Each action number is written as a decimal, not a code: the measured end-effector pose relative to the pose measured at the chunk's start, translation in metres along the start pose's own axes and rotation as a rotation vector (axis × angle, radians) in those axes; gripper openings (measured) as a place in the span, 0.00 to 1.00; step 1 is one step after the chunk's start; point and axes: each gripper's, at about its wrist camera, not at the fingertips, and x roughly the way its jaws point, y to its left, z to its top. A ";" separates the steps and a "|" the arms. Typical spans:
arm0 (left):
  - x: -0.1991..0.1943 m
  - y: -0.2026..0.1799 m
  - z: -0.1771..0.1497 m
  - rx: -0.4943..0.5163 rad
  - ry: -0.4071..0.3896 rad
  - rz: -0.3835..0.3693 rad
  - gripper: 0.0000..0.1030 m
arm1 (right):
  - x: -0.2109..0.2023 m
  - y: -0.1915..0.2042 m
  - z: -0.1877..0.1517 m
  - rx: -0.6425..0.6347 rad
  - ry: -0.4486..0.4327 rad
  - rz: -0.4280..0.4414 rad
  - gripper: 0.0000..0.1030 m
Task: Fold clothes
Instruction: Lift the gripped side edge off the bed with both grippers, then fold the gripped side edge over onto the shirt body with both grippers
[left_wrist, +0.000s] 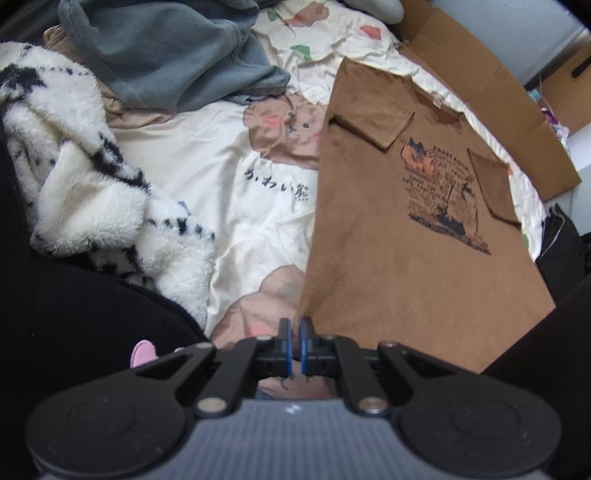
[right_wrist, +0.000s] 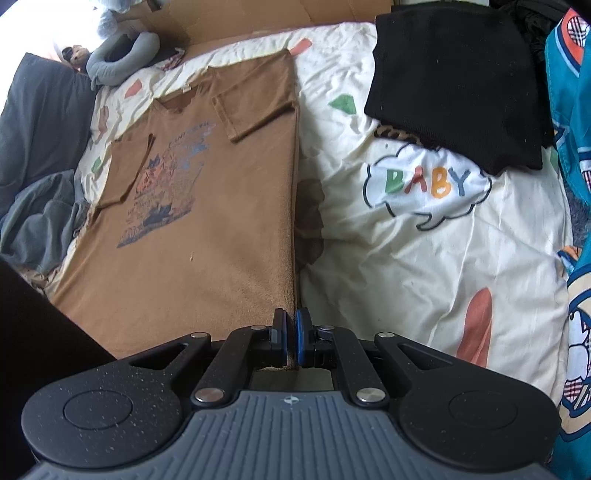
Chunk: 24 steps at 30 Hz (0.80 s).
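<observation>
- Lying flat on the cream cartoon-printed bedsheet (right_wrist: 424, 258), the brown short-sleeved T-shirt with a dark printed graphic (right_wrist: 192, 229) fills the centre left of the right wrist view; both sleeves are folded inward over the chest, and the collar points toward the top of the frame
- Right gripper (right_wrist: 290, 339), bottom centre: its black and blue fingers are pressed together, pinching the near right corner of the shirt's hem, with brown cloth visible between the pads
- Left gripper (left_wrist: 294, 343), bottom centre of the left wrist view: fingers drawn nearly together at the shirt's near left corner (left_wrist: 406, 229); a narrow slit remains between the pads, and whether cloth lies in it cannot be told
- White fleece garment with black markings (left_wrist: 85, 177), left edge of the left wrist view, with a grey-blue sweatshirt (left_wrist: 166, 55) heaped above it at upper left
- Flattened brown cardboard (left_wrist: 498, 96), upper right of the left wrist view, beyond the shirt's collar
- Folded black garment (right_wrist: 454, 81), upper right of the right wrist view, well apart from the shirt; a teal printed fabric (right_wrist: 576, 184) runs down the right edge
- Grey neck pillow (right_wrist: 118, 59), upper left of the right wrist view
</observation>
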 end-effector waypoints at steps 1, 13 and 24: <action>-0.003 -0.001 0.003 -0.001 -0.009 -0.006 0.04 | -0.003 0.002 0.004 -0.003 -0.009 0.002 0.03; -0.045 -0.025 0.055 0.020 -0.144 -0.080 0.04 | -0.042 0.033 0.063 -0.039 -0.135 0.028 0.03; -0.065 -0.043 0.095 0.033 -0.217 -0.112 0.04 | -0.061 0.051 0.101 -0.054 -0.198 0.046 0.03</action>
